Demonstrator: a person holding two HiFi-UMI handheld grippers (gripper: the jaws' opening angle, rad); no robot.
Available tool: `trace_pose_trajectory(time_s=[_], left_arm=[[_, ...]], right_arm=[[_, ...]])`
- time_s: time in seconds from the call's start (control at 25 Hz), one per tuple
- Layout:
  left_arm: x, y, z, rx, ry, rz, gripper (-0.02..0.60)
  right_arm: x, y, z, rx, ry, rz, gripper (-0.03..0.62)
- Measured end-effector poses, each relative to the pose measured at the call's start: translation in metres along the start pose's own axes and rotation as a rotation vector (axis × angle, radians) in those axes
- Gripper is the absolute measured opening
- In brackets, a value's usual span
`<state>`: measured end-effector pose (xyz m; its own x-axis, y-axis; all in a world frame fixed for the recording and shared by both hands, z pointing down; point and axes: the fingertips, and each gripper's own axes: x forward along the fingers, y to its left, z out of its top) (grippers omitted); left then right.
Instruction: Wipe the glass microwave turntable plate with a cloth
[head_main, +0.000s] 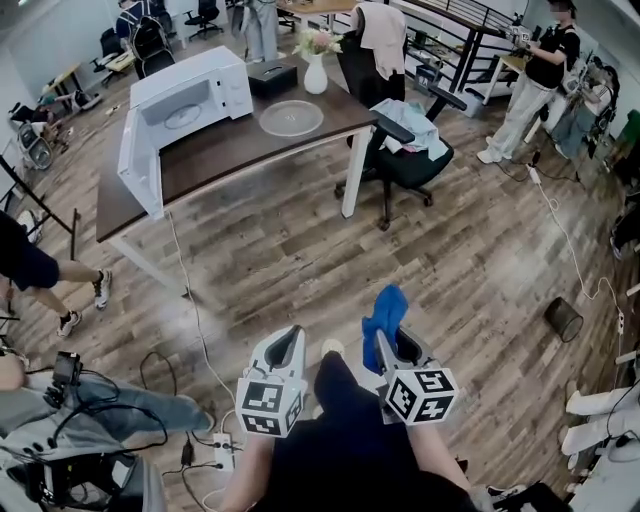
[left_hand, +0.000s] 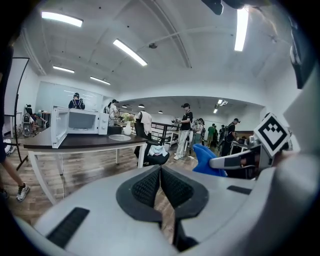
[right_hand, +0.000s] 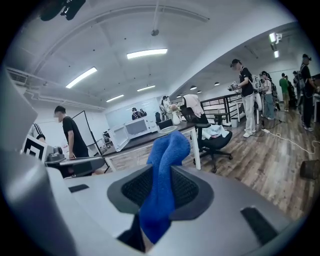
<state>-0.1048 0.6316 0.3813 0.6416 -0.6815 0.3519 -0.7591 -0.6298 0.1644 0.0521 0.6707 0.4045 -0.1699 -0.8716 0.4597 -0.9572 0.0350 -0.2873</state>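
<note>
The round glass turntable plate (head_main: 291, 118) lies on the dark tabletop (head_main: 215, 155), right of the white microwave (head_main: 190, 110), whose door stands open. It also shows as a small disc, the plate (left_hand: 119, 137), far off in the left gripper view. My right gripper (head_main: 385, 335) is shut on a blue cloth (head_main: 385, 312), which sticks up between its jaws as the cloth (right_hand: 162, 180). My left gripper (head_main: 292, 343) is shut with nothing in it. Both are low over the wooden floor, well short of the table.
A black office chair (head_main: 400, 150) with clothes on it stands right of the table. A white vase (head_main: 316, 72) and a black box (head_main: 272, 78) sit at the table's back. People stand at the left and far right. Cables and a power strip (head_main: 222, 452) lie by my feet.
</note>
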Motion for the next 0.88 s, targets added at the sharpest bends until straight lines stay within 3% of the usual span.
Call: trace_pose_trajectory(time_s=[0.48, 0.88], left_arm=[[0.128, 0.076, 0.075, -0.010, -0.027, 0.076, 0.008], [0.201, 0.104, 0.101, -0.008, -0.043, 0.130, 0.008]], right_arm=[[0.138, -0.040, 0.094, -0.020, 0.025, 0.062, 0.091], [0.218, -0.072, 0.142, -0.039, 0.014, 0.115, 0.091]])
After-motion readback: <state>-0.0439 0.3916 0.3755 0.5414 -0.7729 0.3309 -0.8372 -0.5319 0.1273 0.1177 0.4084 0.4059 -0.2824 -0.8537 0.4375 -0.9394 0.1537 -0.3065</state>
